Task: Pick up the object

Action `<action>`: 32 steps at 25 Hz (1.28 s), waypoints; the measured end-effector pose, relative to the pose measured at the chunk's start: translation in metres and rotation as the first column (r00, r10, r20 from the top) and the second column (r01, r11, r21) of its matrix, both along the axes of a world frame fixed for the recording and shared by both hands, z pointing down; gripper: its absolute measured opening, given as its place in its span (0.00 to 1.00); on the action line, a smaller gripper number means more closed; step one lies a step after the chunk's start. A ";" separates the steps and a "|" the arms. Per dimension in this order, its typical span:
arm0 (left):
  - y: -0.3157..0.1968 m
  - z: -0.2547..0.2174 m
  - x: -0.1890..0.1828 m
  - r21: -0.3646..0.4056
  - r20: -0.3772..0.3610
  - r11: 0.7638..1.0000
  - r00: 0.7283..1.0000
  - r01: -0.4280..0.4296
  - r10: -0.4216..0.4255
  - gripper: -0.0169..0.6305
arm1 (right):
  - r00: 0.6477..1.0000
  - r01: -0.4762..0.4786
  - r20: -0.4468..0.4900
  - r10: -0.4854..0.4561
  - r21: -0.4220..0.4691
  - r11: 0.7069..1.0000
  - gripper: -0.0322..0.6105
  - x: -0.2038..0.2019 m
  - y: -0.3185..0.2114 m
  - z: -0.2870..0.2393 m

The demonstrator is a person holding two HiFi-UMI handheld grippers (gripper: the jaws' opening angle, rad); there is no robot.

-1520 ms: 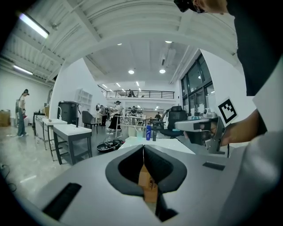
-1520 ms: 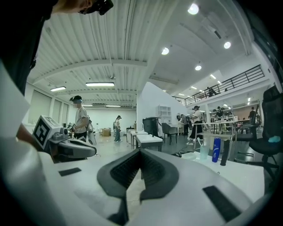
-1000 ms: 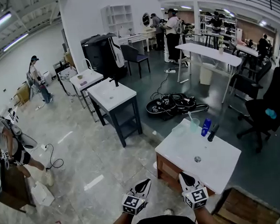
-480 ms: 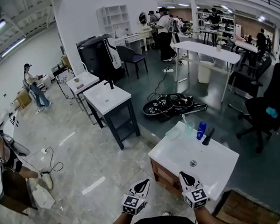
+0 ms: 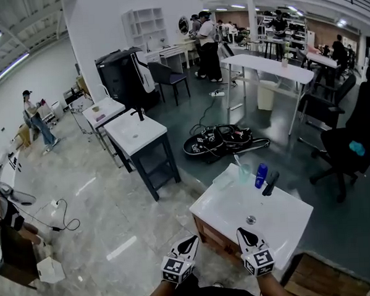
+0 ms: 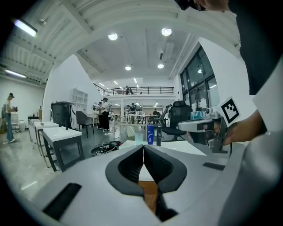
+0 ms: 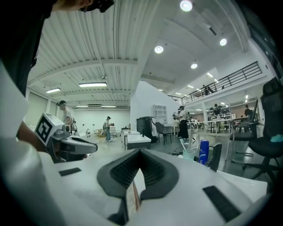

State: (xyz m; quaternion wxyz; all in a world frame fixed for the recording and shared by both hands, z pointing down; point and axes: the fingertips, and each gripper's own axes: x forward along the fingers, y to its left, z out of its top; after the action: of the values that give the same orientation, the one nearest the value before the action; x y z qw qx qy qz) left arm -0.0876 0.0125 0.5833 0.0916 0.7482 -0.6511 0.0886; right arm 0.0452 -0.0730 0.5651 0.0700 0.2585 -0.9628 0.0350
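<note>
A white sink table stands just ahead of me. At its far edge are a blue bottle, a clear cup and a black faucet. My left gripper and right gripper are held low at the bottom of the head view, short of the table's near edge. Both are shut with nothing between the jaws. In the left gripper view the jaws meet, and the blue bottle shows far beyond them. In the right gripper view the jaws also meet, with the bottle off to the right.
Another white sink table stands to the left and farther off. A heap of black cables lies on the floor behind the near table. A black office chair is at the right, a wooden platform at bottom right. People stand at the back and far left.
The view has moved forward: the near sink table and its bottle have shifted left and closer. Both grippers keep their place in view and stay shut.
</note>
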 end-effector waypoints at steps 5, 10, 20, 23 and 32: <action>-0.026 0.005 -0.010 -0.006 0.002 1.000 1.000 -0.004 0.004 0.06 | 1.000 -0.019 0.000 0.019 -0.018 1.000 0.08 -0.009 -0.026 0.006; -0.059 0.001 -0.027 0.013 -0.024 0.999 0.999 -0.037 0.038 0.06 | 0.999 -0.039 0.008 0.039 -0.014 0.999 0.08 -0.027 -0.057 0.004; -0.127 0.002 -0.070 0.000 -0.017 0.992 0.992 -0.127 0.127 0.06 | 0.994 -0.110 -0.002 0.110 -0.023 0.994 0.08 -0.069 -0.116 0.004; -0.145 0.001 -0.084 -0.004 -0.021 0.988 0.988 -0.156 0.155 0.06 | 0.991 -0.131 -0.009 0.131 -0.022 0.991 0.08 -0.083 -0.130 0.002; -0.197 -0.008 -0.124 -0.003 -0.022 0.968 0.968 -0.251 0.251 0.06 | 0.973 -0.232 -0.008 0.232 -0.051 0.971 0.08 -0.111 -0.174 0.003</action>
State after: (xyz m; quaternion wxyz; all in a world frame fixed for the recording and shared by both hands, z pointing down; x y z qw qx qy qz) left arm -0.2116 -0.1844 0.5748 0.0889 0.8253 -0.5498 0.0934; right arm -0.0654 -0.2473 0.5682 0.0733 0.3674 -0.9247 0.0677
